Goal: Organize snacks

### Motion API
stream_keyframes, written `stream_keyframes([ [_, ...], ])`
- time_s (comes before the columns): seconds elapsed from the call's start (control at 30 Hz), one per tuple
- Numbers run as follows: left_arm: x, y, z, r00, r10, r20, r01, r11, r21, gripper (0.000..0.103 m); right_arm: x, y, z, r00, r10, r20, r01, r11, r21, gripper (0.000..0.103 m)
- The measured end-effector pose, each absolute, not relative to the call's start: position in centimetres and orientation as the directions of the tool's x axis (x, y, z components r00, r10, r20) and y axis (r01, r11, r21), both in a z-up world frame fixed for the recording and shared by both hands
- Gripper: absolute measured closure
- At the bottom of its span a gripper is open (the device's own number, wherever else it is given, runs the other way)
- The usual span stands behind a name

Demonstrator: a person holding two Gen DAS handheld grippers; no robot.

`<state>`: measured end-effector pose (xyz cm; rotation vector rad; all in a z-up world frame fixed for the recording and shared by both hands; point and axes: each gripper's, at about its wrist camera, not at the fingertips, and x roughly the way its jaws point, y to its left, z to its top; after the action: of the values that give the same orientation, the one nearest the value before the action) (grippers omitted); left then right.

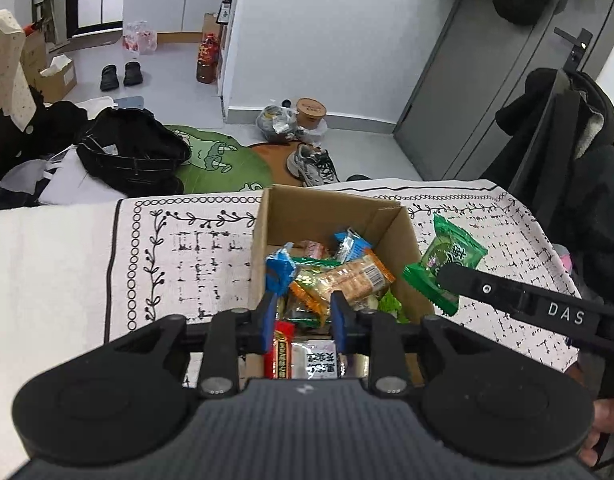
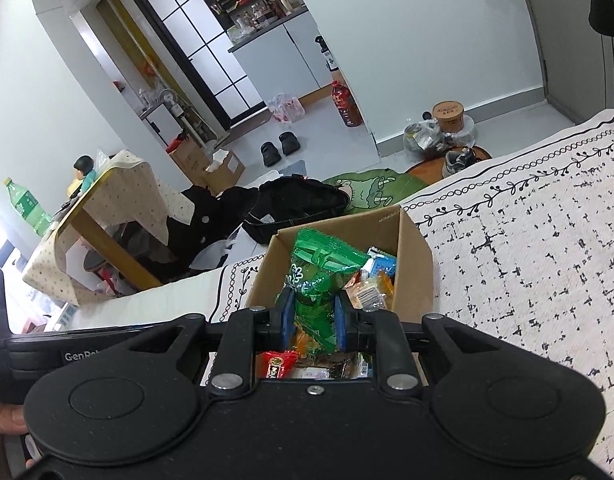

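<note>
Right claw (image 2: 311,322): closed on the green snack packet (image 2: 321,280), both blue pads pressing its lower half; it hangs above the cardboard box (image 2: 417,276).
Why held so: the pinch low on the wrapper leaves the rest free to drop in first. My reading is that this packet is the one being put away.
Green packet, direction: in the right wrist view its long axis runs along the fingers, away from the camera, with the crimped far end leading over the box. In the left wrist view the same green snack packet (image 1: 447,260) sits tilted at the tip of the right claw (image 1: 453,272), beside the box's right wall and partly over the patterned cloth (image 1: 187,248).
Left claw (image 1: 302,314): partly open and holding nothing. Its fingers hover over the near end of the cardboard box (image 1: 327,208).
Why placed so: probably waiting, or ready to steady the box. That is a guess.
Box contents: an orange-edged cracker packet (image 1: 347,276), blue-wrapped pieces (image 1: 281,268), a red bar (image 1: 282,350) and a white packet with black print (image 1: 319,360), piled loosely.
Box position: on the bench, near its far edge.
Progress: most snacks seem to be in the box; the green one is not yet released.
</note>
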<state>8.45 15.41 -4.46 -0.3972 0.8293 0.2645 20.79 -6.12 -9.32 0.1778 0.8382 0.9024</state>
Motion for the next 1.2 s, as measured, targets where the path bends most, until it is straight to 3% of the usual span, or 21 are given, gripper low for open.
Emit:
stream_keyframes([
  [0.1, 8.0, 15.6, -4.5, 0.643, 0.088, -0.761, -0.395, 0.889, -0.231, 0.069, 20.5, -5.7, -9.5, 0.316, 0.761, -0.567, -0.628, 0.616, 0.477, 0.081],
  [0.23, 7.5, 15.5, -4.7, 0.634, 0.102, -0.766, -0.403, 0.89, -0.215, 0.065, 20.2, -5.2, -9.9, 0.283, 0.751, -0.596, -0.635, 0.613, 0.47, 0.063],
  [0.4, 7.3, 14.9, -4.6, 0.635, 0.108, -0.765, -0.398, 0.895, -0.204, 0.05, 20.3, -6.3, -9.8, 0.291, 0.74, -0.606, -0.612, 0.631, 0.477, 0.062],
  [0.63, 7.9, 13.7, -4.5, 0.627, 0.109, -0.771, -0.392, 0.9, -0.192, 0.037, 20.4, -8.9, -9.0, 0.34, 0.72, -0.605, -0.6, 0.662, 0.45, 0.049],
  [0.77, 8.4, 12.5, -4.2, 0.632, 0.104, -0.768, -0.375, 0.908, -0.186, 0.032, 20.7, -10.4, -8.1, 0.374, 0.704, -0.604, -0.588, 0.684, 0.432, 0.039],
  [1.0, 9.0, 10.5, -3.3, 0.631, 0.096, -0.77, -0.348, 0.922, -0.169, 0.009, 20.8, -13.1, -6.7, 0.43, 0.677, -0.597, -0.569, 0.717, 0.403, 0.024],
  [1.2, 8.6, 9.6, -1.9, 0.653, 0.09, -0.752, -0.33, 0.928, -0.175, 0.0, 20.3, -15.5, -5.1, 0.485, 0.65, -0.585, -0.555, 0.746, 0.368, 0.008],
])
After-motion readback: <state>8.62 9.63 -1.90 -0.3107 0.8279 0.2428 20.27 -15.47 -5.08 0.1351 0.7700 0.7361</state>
